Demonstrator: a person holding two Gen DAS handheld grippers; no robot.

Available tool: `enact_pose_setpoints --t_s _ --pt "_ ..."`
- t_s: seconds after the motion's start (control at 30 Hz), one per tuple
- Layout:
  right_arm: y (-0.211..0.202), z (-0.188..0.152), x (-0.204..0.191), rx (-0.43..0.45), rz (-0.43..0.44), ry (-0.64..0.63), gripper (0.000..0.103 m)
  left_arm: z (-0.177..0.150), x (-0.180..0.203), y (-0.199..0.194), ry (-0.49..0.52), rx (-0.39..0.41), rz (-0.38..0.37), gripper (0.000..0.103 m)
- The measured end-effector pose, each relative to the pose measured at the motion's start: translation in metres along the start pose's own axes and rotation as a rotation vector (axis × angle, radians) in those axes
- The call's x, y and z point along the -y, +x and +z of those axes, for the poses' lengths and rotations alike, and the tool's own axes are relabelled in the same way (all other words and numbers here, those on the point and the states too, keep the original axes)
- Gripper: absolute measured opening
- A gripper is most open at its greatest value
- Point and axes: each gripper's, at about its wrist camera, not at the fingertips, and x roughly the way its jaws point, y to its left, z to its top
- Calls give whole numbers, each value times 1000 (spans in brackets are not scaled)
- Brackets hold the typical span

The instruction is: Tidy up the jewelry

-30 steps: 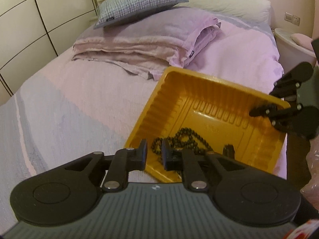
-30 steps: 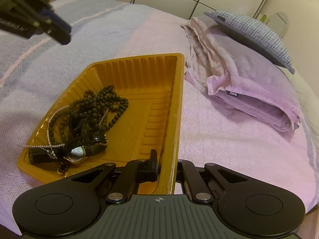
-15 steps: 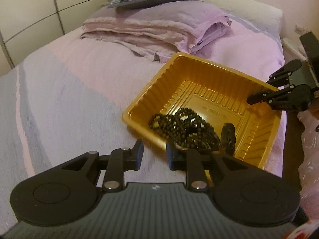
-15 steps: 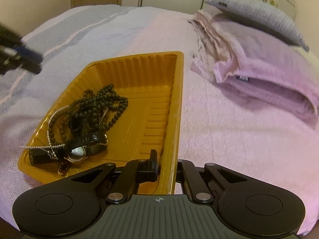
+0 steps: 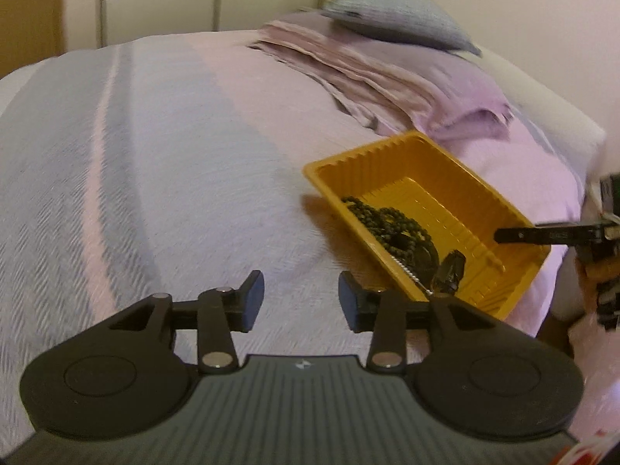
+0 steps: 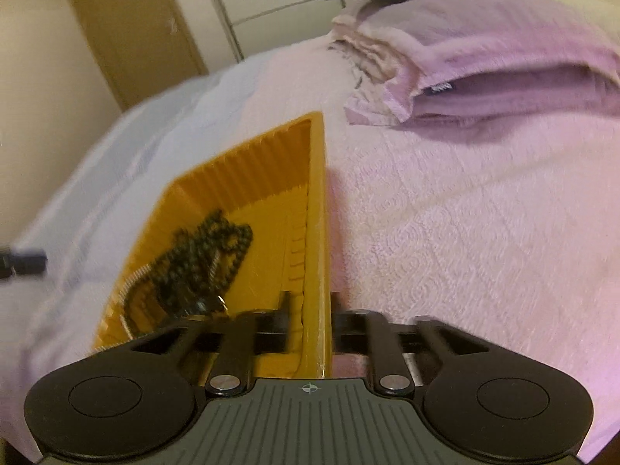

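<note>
A yellow plastic tray (image 5: 457,182) (image 6: 248,170) lies on the bed near its right edge. Inside it a black bead necklace (image 5: 391,221) (image 6: 209,244), a thin silver chain (image 5: 410,275) and a black watch (image 5: 449,271) are tangled together. My left gripper (image 5: 301,298) hovers over the bedspread left of the tray, its jaws opening with nothing between them. My right gripper (image 6: 310,306) straddles the tray's near rim. Its jaws are opening, and a gap shows beside the inner finger. One right finger (image 5: 542,235) reaches over the tray's right end.
A folded pink blanket (image 5: 407,89) (image 6: 484,58) with a grey pillow (image 5: 395,19) on top lies behind the tray. The grey and pink bedspread (image 5: 155,155) stretches left. Wardrobe doors (image 5: 209,11) and a wooden door (image 6: 131,31) stand beyond the bed.
My left gripper has moved left off the tray's corner and its jaws have spread. The right jaws, shut on the tray's rim before, have parted. Both views have rolled.
</note>
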Motion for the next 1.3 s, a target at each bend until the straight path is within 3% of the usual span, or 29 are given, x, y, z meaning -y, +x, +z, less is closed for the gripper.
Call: enact_pose_setpoints --t_s 0.07,0.13,0.2,0.33,0.4,0.6,0.8,0.93,1.0,1.3 --pt "-9 1 8 43 34 66 66 -6 -5 -5 -33 10 28 47" --pt "-17 1 16 78 50 145 67 -11 -9 -9 -72 21 45 59" --pt "-28 3 24 116 41 242 68 -17 -13 -13 -99 33 65 79" --pt "-53 3 20 192 -21 382 70 -31 -17 -19 -147 42 83 92" --pt "-64 1 6 209 -49 393 77 -38 -16 -22 -170 36 93 98" --pt "-73 -9 -62 132 -105 236 83 -59 -8 -33 -214 26 130 103" --pt "-65 -33 -137 50 -213 -20 83 -79 5 -52 -231 26 174 103" --pt "-60 -60 -164 14 -174 -91 83 -92 12 -64 -274 25 221 103" --pt "-56 -68 -175 -6 -194 -129 83 -98 15 -70 -295 28 237 103" --pt "-60 -85 -197 -20 -220 -164 83 -123 27 -90 -310 41 233 103"
